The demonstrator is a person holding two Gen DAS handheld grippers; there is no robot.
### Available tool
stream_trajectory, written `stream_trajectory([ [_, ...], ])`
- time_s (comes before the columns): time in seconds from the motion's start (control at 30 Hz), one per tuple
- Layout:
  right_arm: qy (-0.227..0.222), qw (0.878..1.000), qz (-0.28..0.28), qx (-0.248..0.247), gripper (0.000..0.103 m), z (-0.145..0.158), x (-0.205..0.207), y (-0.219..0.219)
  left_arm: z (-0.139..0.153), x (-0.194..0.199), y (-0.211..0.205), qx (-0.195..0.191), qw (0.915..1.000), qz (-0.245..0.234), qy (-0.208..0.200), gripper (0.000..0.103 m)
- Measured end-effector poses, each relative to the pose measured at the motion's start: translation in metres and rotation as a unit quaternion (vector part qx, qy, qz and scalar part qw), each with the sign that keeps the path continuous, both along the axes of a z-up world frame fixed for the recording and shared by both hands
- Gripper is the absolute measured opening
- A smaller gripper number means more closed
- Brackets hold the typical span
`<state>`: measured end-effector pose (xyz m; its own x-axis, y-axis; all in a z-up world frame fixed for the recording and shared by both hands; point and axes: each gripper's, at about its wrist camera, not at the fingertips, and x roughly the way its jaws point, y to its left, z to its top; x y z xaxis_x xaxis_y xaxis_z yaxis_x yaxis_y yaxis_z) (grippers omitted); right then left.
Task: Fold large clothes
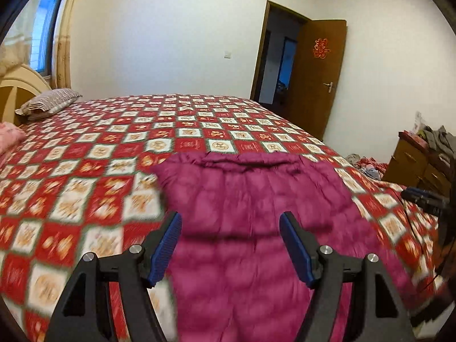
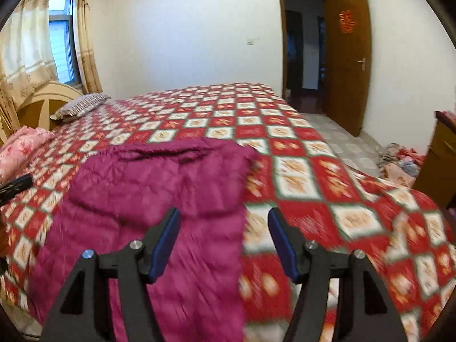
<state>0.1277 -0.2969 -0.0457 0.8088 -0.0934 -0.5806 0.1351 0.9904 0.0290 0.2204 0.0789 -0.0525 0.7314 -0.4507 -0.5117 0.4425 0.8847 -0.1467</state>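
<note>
On checkered bedspread [image 1: 85, 148], magenta coat [image 1: 250, 199]

Home bedroom — bed [image 1: 85, 171], pillow [image 1: 48, 104], curtains [image 2: 25, 51].

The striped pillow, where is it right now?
The striped pillow lies at the far left corner of the bed in both wrist views, against the cream headboard below the window, well beyond the magenta garment.

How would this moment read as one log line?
left gripper: open, empty | right gripper: open, empty | coat: flat on bed
</note>
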Motion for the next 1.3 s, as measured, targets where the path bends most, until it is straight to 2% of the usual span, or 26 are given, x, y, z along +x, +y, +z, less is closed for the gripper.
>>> stream_trajectory([
  [0.17,0.025,0.999,-0.018,-0.015,0.067,-0.01,-0.047,-0.006,-0.012,-0.053,0.038,-0.006,1.0,-0.002,0.006,0.072],
  [0.3,0.047,0.999,-0.008,-0.012,0.067,-0.026,-0.07,0.001,-0.013,-0.095,0.058,0.01,0.9997,0.002,-0.023,0.072],
  [0.47,0.08,0.997,0.019,-0.009,0.067,-0.052,-0.083,0.016,-0.004,-0.138,0.075,0.051,0.9956,-0.008,-0.078,0.072],
  [0.53,0.091,0.995,0.029,0.008,0.067,-0.062,-0.087,0.02,0.005,-0.153,0.083,0.054,0.9934,-0.029,-0.097,0.072],
  [0.6,0.096,0.995,0.032,0.016,0.067,-0.07,-0.096,0.024,0.021,-0.173,0.097,0.055,0.9886,-0.047,-0.132,0.072],
  [0.7,0.1,0.994,0.035,0.023,0.067,-0.078,-0.108,0.026,0.048,-0.201,0.124,0.034,0.9772,-0.064,-0.199,0.073],
  [0.77,0.103,0.993,0.039,0.032,0.067,-0.083,-0.114,0.025,0.056,-0.208,0.14,0.003,0.974,-0.069,-0.216,0.088],
  [0.8,0.104,0.993,0.042,0.035,0.067,-0.086,-0.116,0.026,0.056,-0.208,0.146,-0.016,0.9748,-0.069,-0.212,0.095],
  [0.87,0.105,0.993,0.041,0.039,0.067,-0.09,-0.118,0.025,0.045,-0.199,0.149,-0.039,0.9803,-0.069,-0.181,0.096],
  [0.93,0.11,0.991,0.043,0.061,0.067,-0.097,-0.118,0.022,0.021,-0.18,0.141,-0.044,0.9889,-0.068,-0.124,0.096],
  [1.03,0.126,0.987,0.048,0.09,0.067,-0.109,-0.115,0.019,-0.021,-0.157,0.118,-0.045,0.9956,-0.075,-0.035,0.096],
  [1.1,0.135,0.986,0.046,0.085,0.067,-0.116,-0.115,0.019,-0.043,-0.15,0.102,-0.04,0.9962,-0.077,-0.001,0.096],
  [1.23,0.14,0.987,0.055,0.056,0.07,-0.119,-0.116,0.026,-0.084,-0.146,0.069,0.021,0.9949,-0.087,0.047,0.096],
  [1.3,0.142,0.986,0.061,0.056,0.07,-0.12,-0.116,0.027,-0.093,-0.147,0.066,0.013,0.9935,-0.091,0.068,0.096],
])
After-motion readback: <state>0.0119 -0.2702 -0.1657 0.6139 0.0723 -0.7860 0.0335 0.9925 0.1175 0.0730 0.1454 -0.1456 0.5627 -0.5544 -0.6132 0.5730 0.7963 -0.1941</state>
